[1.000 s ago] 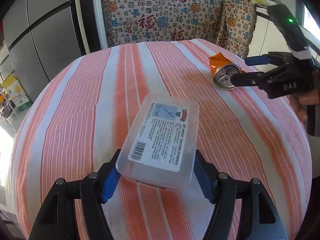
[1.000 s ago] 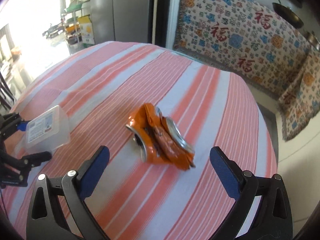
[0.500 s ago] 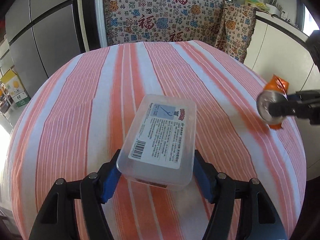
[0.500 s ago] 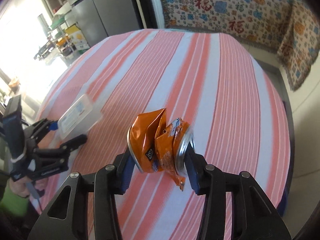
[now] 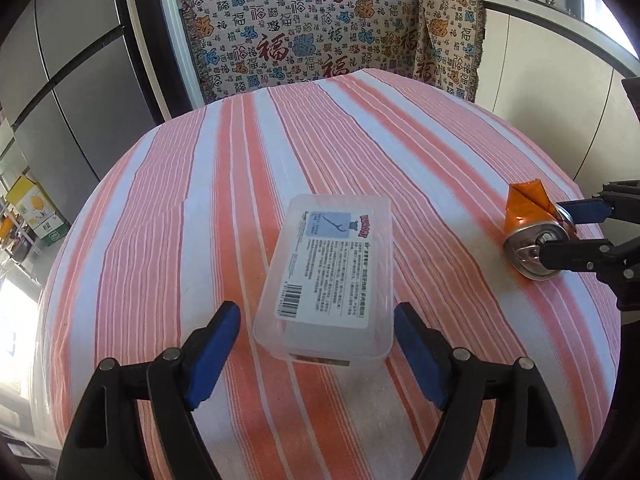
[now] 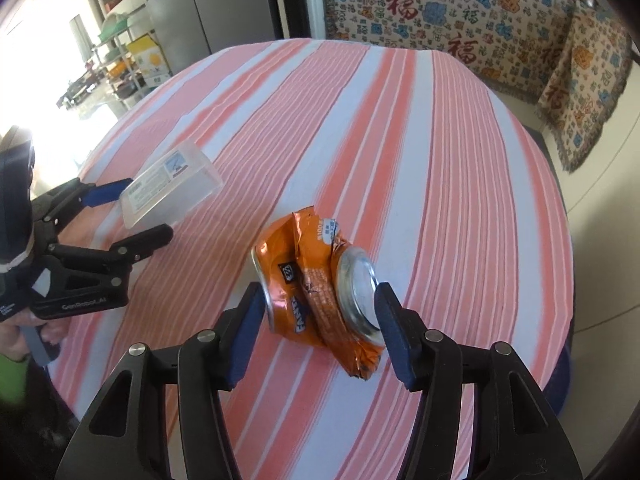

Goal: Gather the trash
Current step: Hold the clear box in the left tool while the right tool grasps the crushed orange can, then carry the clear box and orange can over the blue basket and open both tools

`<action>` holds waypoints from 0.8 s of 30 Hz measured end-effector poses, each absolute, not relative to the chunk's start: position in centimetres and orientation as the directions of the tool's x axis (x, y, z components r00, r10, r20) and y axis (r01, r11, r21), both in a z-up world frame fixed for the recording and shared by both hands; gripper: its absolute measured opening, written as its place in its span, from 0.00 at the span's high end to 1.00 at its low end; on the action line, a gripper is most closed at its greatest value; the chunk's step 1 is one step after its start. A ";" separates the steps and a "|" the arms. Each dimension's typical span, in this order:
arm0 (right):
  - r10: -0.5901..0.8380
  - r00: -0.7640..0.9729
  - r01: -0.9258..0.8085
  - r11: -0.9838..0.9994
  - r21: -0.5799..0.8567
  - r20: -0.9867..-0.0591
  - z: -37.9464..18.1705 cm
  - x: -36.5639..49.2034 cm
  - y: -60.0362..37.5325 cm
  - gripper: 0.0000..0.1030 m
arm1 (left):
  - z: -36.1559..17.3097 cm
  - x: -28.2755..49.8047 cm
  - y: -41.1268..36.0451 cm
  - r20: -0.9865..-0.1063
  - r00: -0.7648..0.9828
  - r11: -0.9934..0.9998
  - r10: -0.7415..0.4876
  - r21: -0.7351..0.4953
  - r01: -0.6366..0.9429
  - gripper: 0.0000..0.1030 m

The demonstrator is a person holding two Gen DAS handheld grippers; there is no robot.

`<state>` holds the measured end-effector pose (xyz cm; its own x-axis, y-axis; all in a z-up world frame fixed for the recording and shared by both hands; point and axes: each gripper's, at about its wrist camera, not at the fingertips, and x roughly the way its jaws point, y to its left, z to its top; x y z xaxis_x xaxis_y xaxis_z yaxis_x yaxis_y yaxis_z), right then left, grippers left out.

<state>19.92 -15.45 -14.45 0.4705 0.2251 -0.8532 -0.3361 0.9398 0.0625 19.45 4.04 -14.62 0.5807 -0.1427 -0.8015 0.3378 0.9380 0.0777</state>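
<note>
A clear plastic box (image 5: 328,264) with a printed label lies on the striped tablecloth (image 5: 200,220). My left gripper (image 5: 316,312) straddles its near end, jaws opening, with a gap at each blue pad. The right wrist view shows the same box (image 6: 168,188) inside the left gripper (image 6: 148,208). A crushed orange can (image 6: 312,280) sits sideways between my right gripper's (image 6: 319,292) pads, which still touch both its ends as the jaws open. From the left wrist view, the can (image 5: 528,220) is low over the table's right edge, in the right gripper (image 5: 552,232).
The round table drops off close behind the can on the right. A patterned throw (image 5: 320,40) covers seating beyond the far edge. A grey fridge (image 5: 60,80) stands at the left and a white counter (image 5: 540,80) at the right. A green sleeve (image 6: 12,368) shows at the left.
The left jaws have spread off the box, which now lies free. The right gripper closed on the can and carried it toward the table's right edge.
</note>
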 end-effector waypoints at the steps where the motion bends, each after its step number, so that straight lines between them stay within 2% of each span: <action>1: 0.222 0.475 -0.337 0.940 0.057 -0.852 -14.5 19.8 -15.3 0.43 | -14.6 19.5 4.0 -0.801 0.583 0.937 -0.140 0.083 0.340 0.22; 2: 0.220 0.476 -0.340 0.939 0.052 -0.851 -14.5 19.8 -15.3 0.47 | -14.5 19.6 4.1 -0.797 0.586 0.935 -0.145 0.083 0.344 0.22; 3: 0.221 0.475 -0.345 0.937 0.051 -0.852 -14.4 19.8 -15.2 0.58 | -14.4 19.6 4.1 -0.793 0.590 0.934 -0.152 0.079 0.347 0.22; 5: 0.212 0.478 -0.344 0.938 0.040 -0.853 -14.3 19.6 -15.0 0.58 | -14.1 19.7 4.2 -0.783 0.590 0.928 -0.194 0.048 0.369 0.23; 6: 0.219 0.477 -0.344 0.938 0.049 -0.851 -14.1 19.4 -15.1 0.58 | -14.0 19.6 4.1 -0.782 0.586 0.924 -0.214 0.032 0.380 0.39; 15: 0.272 0.519 -0.283 0.949 0.137 -0.810 -11.5 17.9 -18.8 0.58 | -12.2 17.5 2.4 -0.759 0.576 0.912 -0.305 -0.060 0.405 0.39; 19: 0.280 0.552 -0.214 0.958 0.191 -0.785 -9.9 16.9 -23.5 0.58 | -9.9 16.0 -1.8 -0.730 0.571 0.881 -0.376 -0.089 0.465 0.39; 24: 0.222 0.598 -0.110 0.975 0.195 -0.770 -8.5 14.5 -31.2 0.58 | -7.9 14.8 -9.1 -0.707 0.524 0.818 -0.475 -0.134 0.560 0.39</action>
<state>14.49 -31.18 -8.45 0.5984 0.2216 -0.7700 -0.1100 0.9746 0.1949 14.85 -9.12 -7.94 0.5245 -0.4751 -0.7065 0.5601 0.8175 -0.1339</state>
